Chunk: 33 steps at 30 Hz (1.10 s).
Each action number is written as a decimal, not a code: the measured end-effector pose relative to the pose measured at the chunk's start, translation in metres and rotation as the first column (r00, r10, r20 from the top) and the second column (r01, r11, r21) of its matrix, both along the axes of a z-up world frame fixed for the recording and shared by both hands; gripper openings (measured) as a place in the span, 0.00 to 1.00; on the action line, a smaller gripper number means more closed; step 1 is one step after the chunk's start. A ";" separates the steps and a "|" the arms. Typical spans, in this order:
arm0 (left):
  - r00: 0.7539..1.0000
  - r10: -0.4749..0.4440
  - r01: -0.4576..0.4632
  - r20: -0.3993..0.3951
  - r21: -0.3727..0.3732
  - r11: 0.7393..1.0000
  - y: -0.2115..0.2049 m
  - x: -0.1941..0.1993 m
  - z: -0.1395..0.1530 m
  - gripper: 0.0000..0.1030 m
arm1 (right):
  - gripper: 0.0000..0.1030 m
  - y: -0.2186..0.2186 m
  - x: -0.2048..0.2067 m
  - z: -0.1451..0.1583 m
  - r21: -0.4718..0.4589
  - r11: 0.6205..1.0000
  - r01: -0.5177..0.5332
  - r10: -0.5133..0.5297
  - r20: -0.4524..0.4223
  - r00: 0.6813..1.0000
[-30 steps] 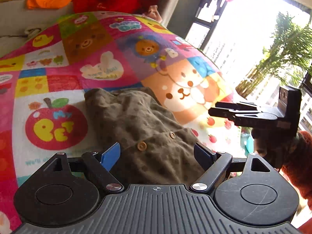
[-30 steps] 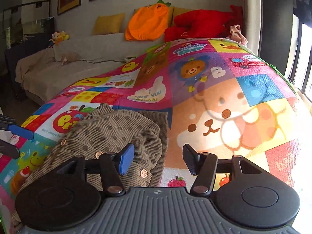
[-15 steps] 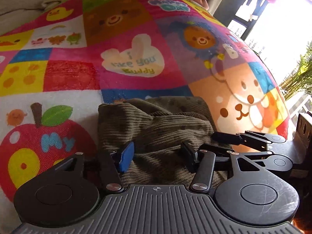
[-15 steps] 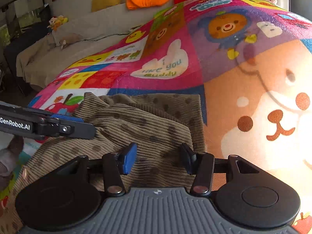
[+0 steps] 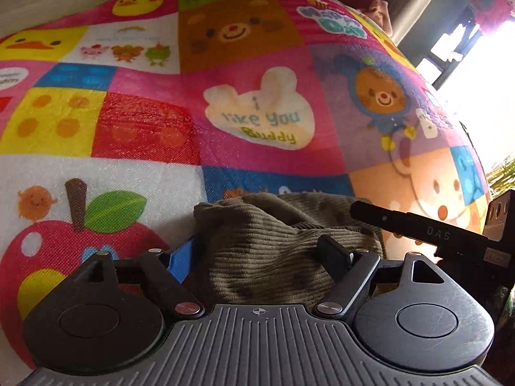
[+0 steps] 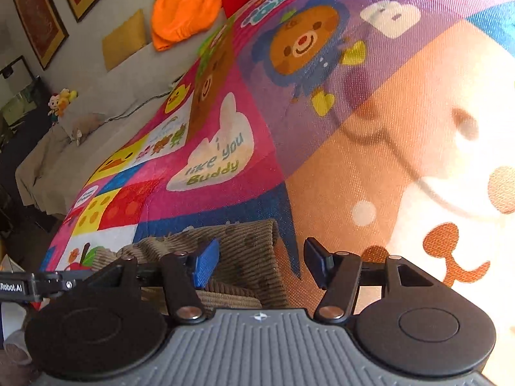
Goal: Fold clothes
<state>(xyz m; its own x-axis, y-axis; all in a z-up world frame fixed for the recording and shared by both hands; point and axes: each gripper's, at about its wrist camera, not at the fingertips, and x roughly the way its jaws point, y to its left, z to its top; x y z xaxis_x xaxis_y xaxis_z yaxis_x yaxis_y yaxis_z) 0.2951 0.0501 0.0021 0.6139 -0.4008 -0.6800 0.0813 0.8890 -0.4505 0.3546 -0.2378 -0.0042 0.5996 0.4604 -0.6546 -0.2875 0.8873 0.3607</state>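
My left tool is spread wide, its blue-padded fingers set either side of a bunched fold of the brown corduroy garment, not closed on it. My right tool is also spread wide over the garment's far corner, one finger above the cloth and the other above the mat. From the left view, the right tool's black finger reaches in over the garment and carries the letters "DA5". From the right view, the left tool's bar shows "Robot.AI", cut off at the frame edge. The garment lies crumpled on a colourful patchwork play mat. Just past it a rabbit-shaped patch reads "i like you Buddy". A red apple patch lies beside the garment; its letters are mostly hidden. Farther off are an orange cushion and framed pictures on the wall
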 end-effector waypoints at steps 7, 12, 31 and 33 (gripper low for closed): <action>0.998 0.003 -0.005 0.064 0.032 0.999 -0.004 0.005 0.002 0.21 | 0.17 0.026 -0.001 0.003 0.019 0.996 -0.091 0.091 -0.001 0.996; 0.979 -0.039 0.045 0.199 -0.028 0.999 0.001 -0.045 0.054 0.18 | 0.14 0.001 -0.054 0.057 0.084 0.990 -0.109 0.099 0.118 0.988; 0.821 -0.433 0.468 0.372 -0.005 0.884 -0.002 -0.328 0.068 0.26 | 0.14 -0.071 -0.366 0.083 -0.029 0.979 -0.201 0.201 0.283 0.938; 0.791 -0.476 0.498 0.385 0.047 0.866 0.001 -0.346 0.061 0.35 | 0.14 -0.068 -0.382 0.065 -0.085 0.973 -0.213 0.228 0.253 0.940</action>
